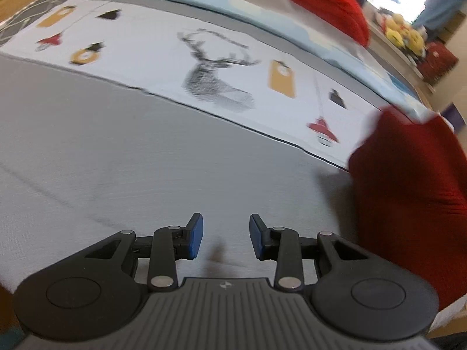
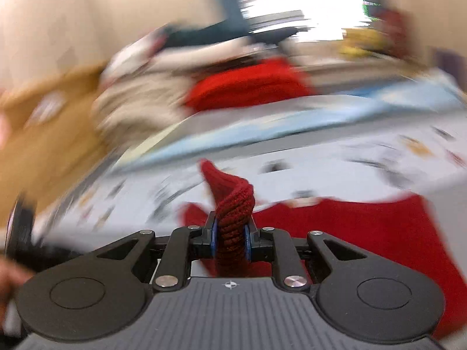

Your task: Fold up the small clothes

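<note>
The left gripper (image 1: pixel 226 237) hangs over the bare grey sheet (image 1: pixel 116 145) of a bed, its blue pads (image 1: pixel 195 236) standing partly apart with nothing between them. The right gripper (image 2: pixel 230 240) is clamped narrow on a bunched fold of a dark red knitted garment (image 2: pixel 233 204); the fold stands up between its pads and the rest of the cloth trails down and away to the right over the bed. In the left wrist view the same red garment (image 1: pixel 408 198) hangs at the right edge of the bed, apart from the left gripper. A white runner (image 1: pixel 175 67) printed with a deer's head and tags lies across the bed beyond the grey sheet, and a pale blue cloth (image 1: pixel 262 8) lies past it. Another red garment (image 2: pixel 248 87) sits at the far edge of the bed. The right wrist view is heavily blurred, so the things behind it cannot be told.
</note>
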The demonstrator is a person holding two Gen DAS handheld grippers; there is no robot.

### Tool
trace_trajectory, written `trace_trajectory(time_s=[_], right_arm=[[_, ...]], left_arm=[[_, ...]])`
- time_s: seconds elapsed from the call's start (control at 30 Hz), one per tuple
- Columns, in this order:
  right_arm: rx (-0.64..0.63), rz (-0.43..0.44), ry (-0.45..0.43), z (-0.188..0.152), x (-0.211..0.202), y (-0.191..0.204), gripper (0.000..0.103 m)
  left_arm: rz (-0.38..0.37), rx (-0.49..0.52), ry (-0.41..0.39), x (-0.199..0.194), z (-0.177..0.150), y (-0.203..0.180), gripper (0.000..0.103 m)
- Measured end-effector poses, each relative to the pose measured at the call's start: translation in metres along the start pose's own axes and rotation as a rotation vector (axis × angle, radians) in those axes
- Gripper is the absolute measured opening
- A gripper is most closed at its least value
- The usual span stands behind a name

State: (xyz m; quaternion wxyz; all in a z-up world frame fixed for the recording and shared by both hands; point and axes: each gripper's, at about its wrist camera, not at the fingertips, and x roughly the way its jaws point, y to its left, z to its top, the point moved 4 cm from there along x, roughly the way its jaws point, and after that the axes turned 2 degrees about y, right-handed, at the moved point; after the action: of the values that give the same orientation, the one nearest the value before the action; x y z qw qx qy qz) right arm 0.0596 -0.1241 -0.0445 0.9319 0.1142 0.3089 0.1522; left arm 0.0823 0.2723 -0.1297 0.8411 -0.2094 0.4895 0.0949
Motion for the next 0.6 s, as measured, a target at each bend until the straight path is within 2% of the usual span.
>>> trace_trajectory(time_s=[0.1,0.17,0.2,0.3,0.37,0.47,0.53,0.6], right_arm=[[0.2,-0.202,-0.04,0.0,-0.037,-0.095,0.017],[0.269,-0.337,-0.021,-0.015,-0.051,-0.145,0.017],[0.299,-0.391,0.034,-0.025,-0.051,-0.171,0.017],[0.512,-0.493,0.211,-0.054,-0.056,-0.237,0.024],[0.559,-0.467,0.217,-0.051,-0.065,-0.251,0.036],[0.457,-0.424,0.152,-0.02,-0.077,-0.249,0.038],[0.426,-0.333,0.139,0.007,-0.075,-0.251,0.04],[0.397,-0.228,0.148,0.031,-0.065,-0.252,0.05]], left_arm=[[-0.02,0.05,0.006,0.011,0.002,-0.033,0.039],[-0.032,0.084,0.011,0.018,0.002,-0.054,0.039],[-0.039,0.1,0.014,0.022,0.001,-0.065,0.039],[-0.065,0.151,0.029,0.032,-0.004,-0.097,0.039],[-0.083,0.187,0.035,0.037,-0.009,-0.118,0.039],[-0.116,0.236,0.039,0.043,-0.017,-0.148,0.039],[-0.145,0.257,0.048,0.046,-0.023,-0.164,0.039],[-0.183,0.273,0.055,0.048,-0.029,-0.18,0.039]])
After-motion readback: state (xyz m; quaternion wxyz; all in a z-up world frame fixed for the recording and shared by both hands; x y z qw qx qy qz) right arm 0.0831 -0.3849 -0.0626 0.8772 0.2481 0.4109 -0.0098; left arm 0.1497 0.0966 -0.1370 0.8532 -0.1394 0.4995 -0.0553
